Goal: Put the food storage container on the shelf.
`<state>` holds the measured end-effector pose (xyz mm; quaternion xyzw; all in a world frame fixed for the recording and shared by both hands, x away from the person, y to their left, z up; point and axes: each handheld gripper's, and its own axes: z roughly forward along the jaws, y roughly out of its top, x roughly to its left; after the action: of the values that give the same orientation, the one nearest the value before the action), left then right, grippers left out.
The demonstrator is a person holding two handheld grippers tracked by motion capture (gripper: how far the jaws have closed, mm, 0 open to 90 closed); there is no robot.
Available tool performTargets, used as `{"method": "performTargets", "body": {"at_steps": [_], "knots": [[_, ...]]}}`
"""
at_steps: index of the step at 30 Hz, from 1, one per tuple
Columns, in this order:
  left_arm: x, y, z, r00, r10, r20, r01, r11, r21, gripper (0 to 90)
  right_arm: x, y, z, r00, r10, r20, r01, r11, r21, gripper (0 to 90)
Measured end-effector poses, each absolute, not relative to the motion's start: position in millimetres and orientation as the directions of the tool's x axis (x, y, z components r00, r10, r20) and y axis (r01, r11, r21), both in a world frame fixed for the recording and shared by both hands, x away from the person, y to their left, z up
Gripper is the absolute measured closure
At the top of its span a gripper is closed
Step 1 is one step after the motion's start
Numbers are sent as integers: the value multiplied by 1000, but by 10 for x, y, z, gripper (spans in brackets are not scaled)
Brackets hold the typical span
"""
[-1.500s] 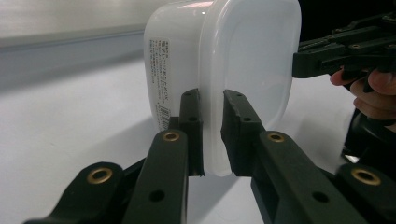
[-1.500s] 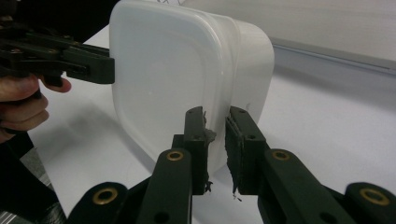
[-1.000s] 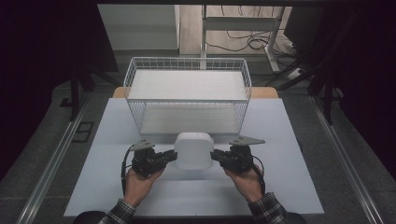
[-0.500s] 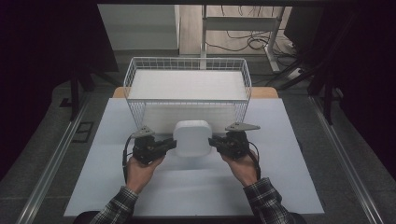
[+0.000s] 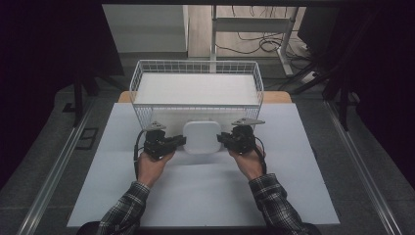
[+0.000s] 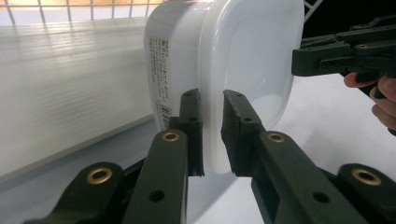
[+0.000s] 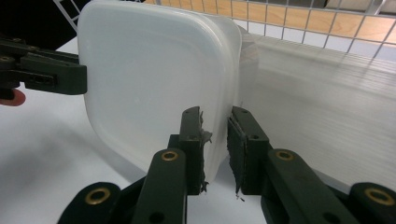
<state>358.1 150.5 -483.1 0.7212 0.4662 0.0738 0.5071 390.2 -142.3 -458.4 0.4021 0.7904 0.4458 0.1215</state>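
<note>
I hold the white lidded container (image 5: 201, 137) between my left gripper (image 5: 180, 142) and right gripper (image 5: 221, 138), each clamped on its lid rim, just before the wire basket (image 5: 195, 108) at the table's far edge.

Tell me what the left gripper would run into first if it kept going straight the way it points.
The left gripper points across the table and is already clamped on the rim of the white lidded container. Straight on lies the container itself, and past it, probably, the right gripper on the opposite rim.
</note>
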Motion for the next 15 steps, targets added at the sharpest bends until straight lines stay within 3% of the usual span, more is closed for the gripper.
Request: {"method": "performTargets", "body": {"at_steps": [15], "knots": [[3802,1565,-4990,501,762,-409,646,-16,763,775,4098,-1330,-4726,-637,744,203,564,270,781,744]]}}
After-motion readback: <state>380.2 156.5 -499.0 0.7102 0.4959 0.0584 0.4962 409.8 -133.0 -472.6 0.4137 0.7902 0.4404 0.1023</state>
